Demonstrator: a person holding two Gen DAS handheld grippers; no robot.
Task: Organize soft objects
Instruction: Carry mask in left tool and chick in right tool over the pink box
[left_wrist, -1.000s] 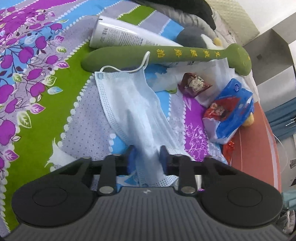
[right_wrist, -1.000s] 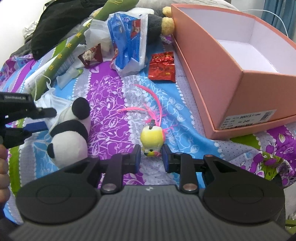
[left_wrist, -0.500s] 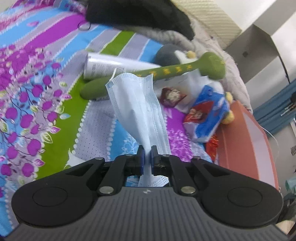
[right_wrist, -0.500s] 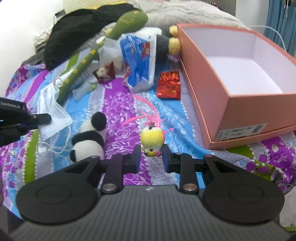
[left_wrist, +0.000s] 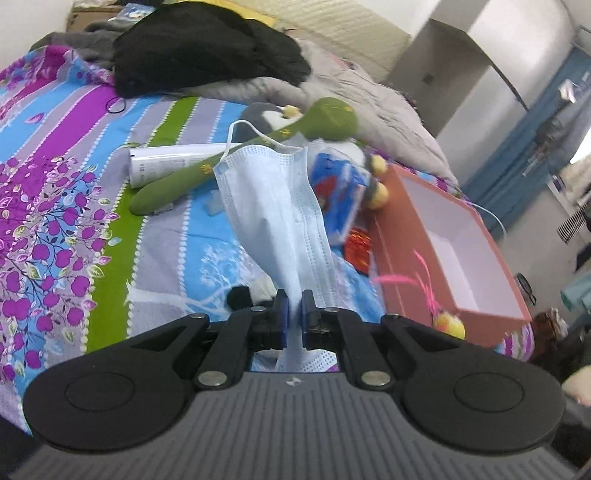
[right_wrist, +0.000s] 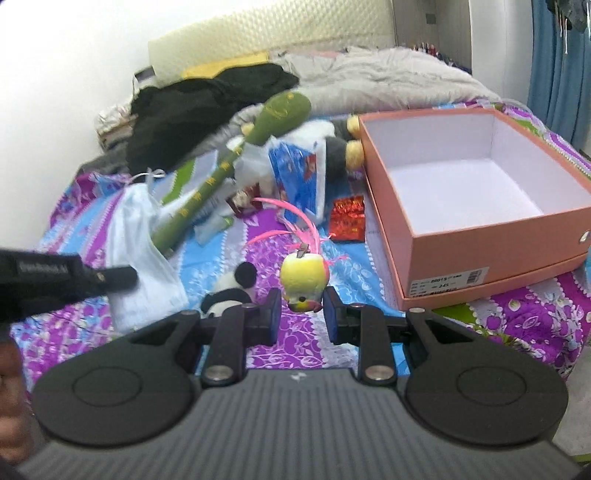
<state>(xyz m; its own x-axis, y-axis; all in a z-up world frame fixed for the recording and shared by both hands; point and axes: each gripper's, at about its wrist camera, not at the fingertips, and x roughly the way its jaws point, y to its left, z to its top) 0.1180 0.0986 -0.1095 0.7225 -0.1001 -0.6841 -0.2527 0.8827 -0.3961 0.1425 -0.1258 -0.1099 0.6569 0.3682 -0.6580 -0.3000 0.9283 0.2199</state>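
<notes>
My left gripper (left_wrist: 294, 306) is shut on a pale blue face mask (left_wrist: 273, 206), which stands up from the jaws above the bed. In the right wrist view the same mask (right_wrist: 136, 236) hangs at the left beside one of the left gripper's fingers (right_wrist: 114, 275). My right gripper (right_wrist: 301, 306) is shut on a yellow toy bird (right_wrist: 304, 275) with pink feathers, held clear of the bedspread. The bird (left_wrist: 448, 325) also shows at the right of the left wrist view, in front of the orange box (left_wrist: 406, 258). The box (right_wrist: 480, 236) stands open to the right, its white inside bare.
A panda plush (right_wrist: 231, 291) lies on the bedspread just left of the right gripper. Behind it are a long green plush (right_wrist: 229, 166), a blue snack bag (right_wrist: 299, 173), a red packet (right_wrist: 347, 218) and a white tube (left_wrist: 177, 162). Black clothing (right_wrist: 207, 107) and a grey quilt (right_wrist: 369, 81) fill the back.
The left jaws closed on the mask and lifted it off the bed. The right gripper rose with the yellow bird. Both views now look from higher up.
</notes>
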